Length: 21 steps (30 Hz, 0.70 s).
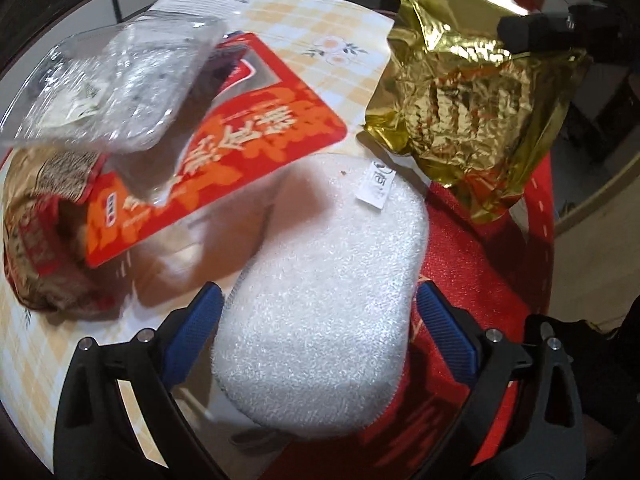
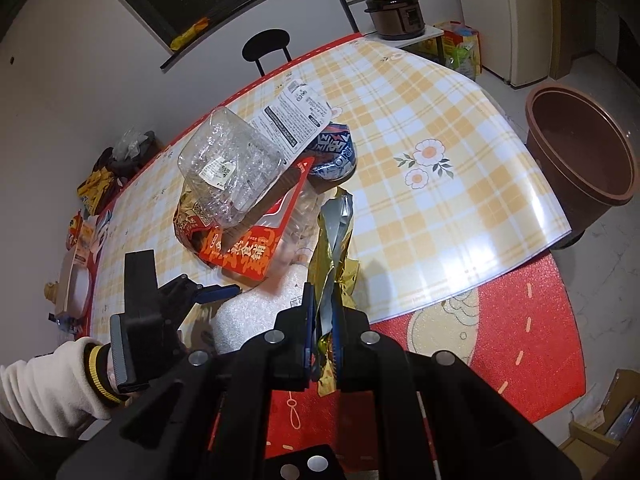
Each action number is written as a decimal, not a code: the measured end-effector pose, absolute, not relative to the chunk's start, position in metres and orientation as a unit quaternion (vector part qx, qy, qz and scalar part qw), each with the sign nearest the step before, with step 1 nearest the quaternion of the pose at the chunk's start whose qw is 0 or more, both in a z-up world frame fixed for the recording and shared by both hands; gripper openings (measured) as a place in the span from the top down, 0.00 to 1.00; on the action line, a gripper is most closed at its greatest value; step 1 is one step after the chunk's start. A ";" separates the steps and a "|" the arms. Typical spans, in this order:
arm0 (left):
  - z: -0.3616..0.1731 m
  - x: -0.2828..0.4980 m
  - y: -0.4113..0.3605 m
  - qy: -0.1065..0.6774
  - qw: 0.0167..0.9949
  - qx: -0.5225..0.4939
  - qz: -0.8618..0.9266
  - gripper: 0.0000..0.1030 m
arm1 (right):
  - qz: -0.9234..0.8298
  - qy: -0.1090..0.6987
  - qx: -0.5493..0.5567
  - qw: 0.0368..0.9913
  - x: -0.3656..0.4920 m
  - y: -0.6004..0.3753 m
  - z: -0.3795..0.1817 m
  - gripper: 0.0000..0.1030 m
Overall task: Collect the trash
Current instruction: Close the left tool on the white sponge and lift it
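A pile of trash lies on the table. My left gripper (image 1: 318, 320) is open, its blue fingers on either side of a white foam wrap (image 1: 320, 320) without pressing it; the foam wrap also shows in the right wrist view (image 2: 248, 316). My right gripper (image 2: 322, 320) is shut on a gold foil bag (image 2: 334, 240) and holds it up above the table edge; the gold foil bag also shows in the left wrist view (image 1: 472, 112). The pile holds a clear plastic container (image 1: 116, 80), a red printed packet (image 1: 224, 160), a brown snack bag (image 1: 36, 232) and a blue can (image 2: 334, 154).
The table has a yellow checked cloth (image 2: 432, 152) over a red cloth (image 2: 500, 320). A brown bin (image 2: 580, 152) stands on the floor right of the table. A black chair (image 2: 266, 50) is at the far side. More packets (image 2: 96, 188) lie at the table's left end.
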<state>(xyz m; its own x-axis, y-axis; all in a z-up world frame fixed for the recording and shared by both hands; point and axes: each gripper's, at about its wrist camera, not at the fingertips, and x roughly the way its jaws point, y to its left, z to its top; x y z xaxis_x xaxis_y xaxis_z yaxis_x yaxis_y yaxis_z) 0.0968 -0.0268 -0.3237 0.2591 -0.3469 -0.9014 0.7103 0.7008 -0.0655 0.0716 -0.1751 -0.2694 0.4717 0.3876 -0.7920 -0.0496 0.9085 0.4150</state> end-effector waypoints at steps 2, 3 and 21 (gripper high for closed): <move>-0.325 0.099 -0.031 0.500 0.771 0.192 -0.344 0.06 | 0.128 0.496 0.172 0.841 0.070 -0.177 -0.269 0.91; -0.326 0.102 -0.032 0.501 0.770 0.194 -0.343 0.06 | 0.127 0.495 0.173 0.842 0.069 -0.178 -0.269 0.91; -0.327 0.100 -0.054 0.507 0.775 0.177 -0.333 0.11 | 0.134 0.494 0.167 0.843 0.069 -0.172 -0.265 0.91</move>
<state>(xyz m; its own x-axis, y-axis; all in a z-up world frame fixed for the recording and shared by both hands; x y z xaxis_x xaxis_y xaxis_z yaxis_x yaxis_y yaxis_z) 0.0996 -0.0537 -0.3267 0.2652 -0.3372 -0.9033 0.6953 0.7159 -0.0632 0.0690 -0.1722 -0.2651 0.4757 0.3903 -0.7883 -0.0607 0.9086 0.4132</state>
